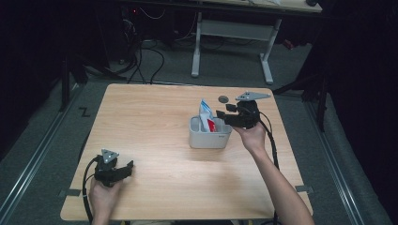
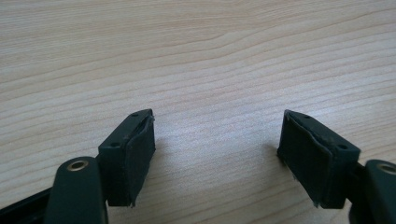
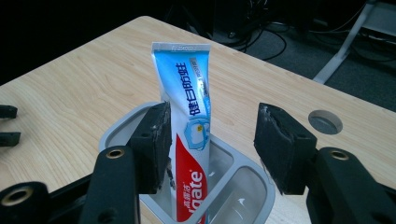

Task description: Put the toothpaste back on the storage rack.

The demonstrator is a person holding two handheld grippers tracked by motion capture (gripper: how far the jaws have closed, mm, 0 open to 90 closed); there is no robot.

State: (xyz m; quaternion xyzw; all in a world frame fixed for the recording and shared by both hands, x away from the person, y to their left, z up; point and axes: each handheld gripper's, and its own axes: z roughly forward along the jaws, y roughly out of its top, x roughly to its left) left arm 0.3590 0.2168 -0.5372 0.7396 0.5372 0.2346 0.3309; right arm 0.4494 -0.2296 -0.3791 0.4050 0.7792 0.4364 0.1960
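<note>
High view: toothpaste tube upright in grey holder

wooden table, round grommet, background desk

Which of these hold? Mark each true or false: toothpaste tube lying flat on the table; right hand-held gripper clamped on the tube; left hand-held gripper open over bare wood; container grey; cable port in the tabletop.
1. The toothpaste tube lies flat on the table. False: it stands upright in the container.
2. The right hand-held gripper is clamped on the tube. False: its jaws stand apart, one pad beside the tube.
3. The left hand-held gripper is open over bare wood. True.
4. The container is grey. True.
5. A round cable port sits in the tabletop. True.
</note>
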